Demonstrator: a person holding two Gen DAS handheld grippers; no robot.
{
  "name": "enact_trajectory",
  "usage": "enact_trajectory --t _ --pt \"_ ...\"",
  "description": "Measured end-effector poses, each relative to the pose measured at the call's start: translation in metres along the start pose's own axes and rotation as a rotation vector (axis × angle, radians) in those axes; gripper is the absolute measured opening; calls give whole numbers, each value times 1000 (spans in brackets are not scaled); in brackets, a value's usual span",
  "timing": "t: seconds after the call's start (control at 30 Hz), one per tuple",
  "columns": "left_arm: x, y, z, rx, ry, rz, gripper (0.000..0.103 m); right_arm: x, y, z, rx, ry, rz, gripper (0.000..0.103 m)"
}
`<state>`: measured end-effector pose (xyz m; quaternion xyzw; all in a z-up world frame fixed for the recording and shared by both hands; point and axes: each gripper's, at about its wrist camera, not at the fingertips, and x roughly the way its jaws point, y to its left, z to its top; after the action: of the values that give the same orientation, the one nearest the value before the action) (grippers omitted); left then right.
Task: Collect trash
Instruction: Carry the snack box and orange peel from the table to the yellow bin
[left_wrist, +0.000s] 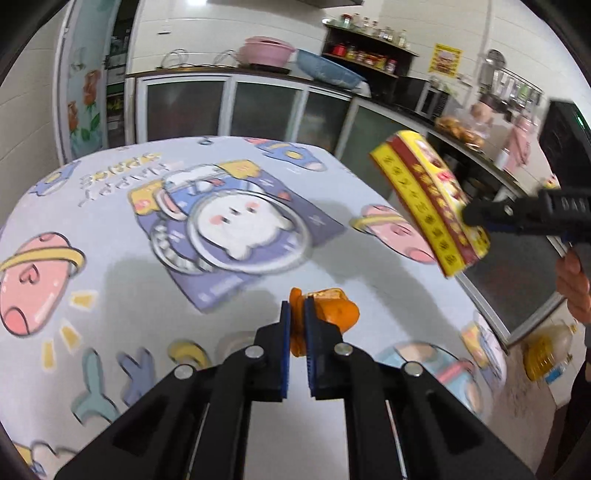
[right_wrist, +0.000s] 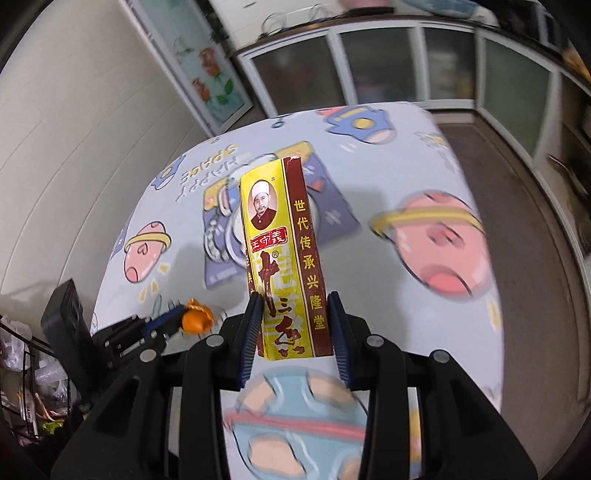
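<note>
My left gripper (left_wrist: 297, 308) is shut on a piece of orange peel (left_wrist: 334, 308), held just above the cartoon-print tablecloth (left_wrist: 110, 258). The peel bulges out to the right of the blue pads. My right gripper (right_wrist: 293, 299) is shut on a yellow and red spice box (right_wrist: 284, 254), gripped near its lower end and raised off the table. In the left wrist view the spice box (left_wrist: 428, 199) hangs tilted at the right, with the right gripper (left_wrist: 469, 216) on it and a hand (left_wrist: 572, 288) behind. In the right wrist view the orange peel (right_wrist: 195, 317) shows at the lower left in the left gripper (right_wrist: 177, 317).
Kitchen counters with glass-door cabinets (left_wrist: 258, 107) run behind the table, bearing a pink basin (left_wrist: 264, 51) and a blue basin (left_wrist: 328, 68). A plastic bottle of yellow liquid (left_wrist: 546, 350) stands on the floor at the right. Bags and clutter (right_wrist: 22, 369) sit left of the table.
</note>
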<state>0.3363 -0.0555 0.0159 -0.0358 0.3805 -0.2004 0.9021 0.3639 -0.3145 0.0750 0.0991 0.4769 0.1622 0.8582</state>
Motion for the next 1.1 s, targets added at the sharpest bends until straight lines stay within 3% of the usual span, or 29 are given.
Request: enact_trajectory --t 0.33,0.63,0.8,1.1 --pt "-8 -101 -50 126 58 -165 6 -109 -69 -163 215 -129 -133 34" --pt "-13 -201 -94 281 116 -328 6 -173 -85 -288 338 -201 -239 34" --pt "-12 -244 -117 360 153 -397 6 -196 -88 -343 410 -230 -305 34" --pt "-8 -304 -159 484 222 -472 6 -220 -103 -410 528 -247 -384 34"
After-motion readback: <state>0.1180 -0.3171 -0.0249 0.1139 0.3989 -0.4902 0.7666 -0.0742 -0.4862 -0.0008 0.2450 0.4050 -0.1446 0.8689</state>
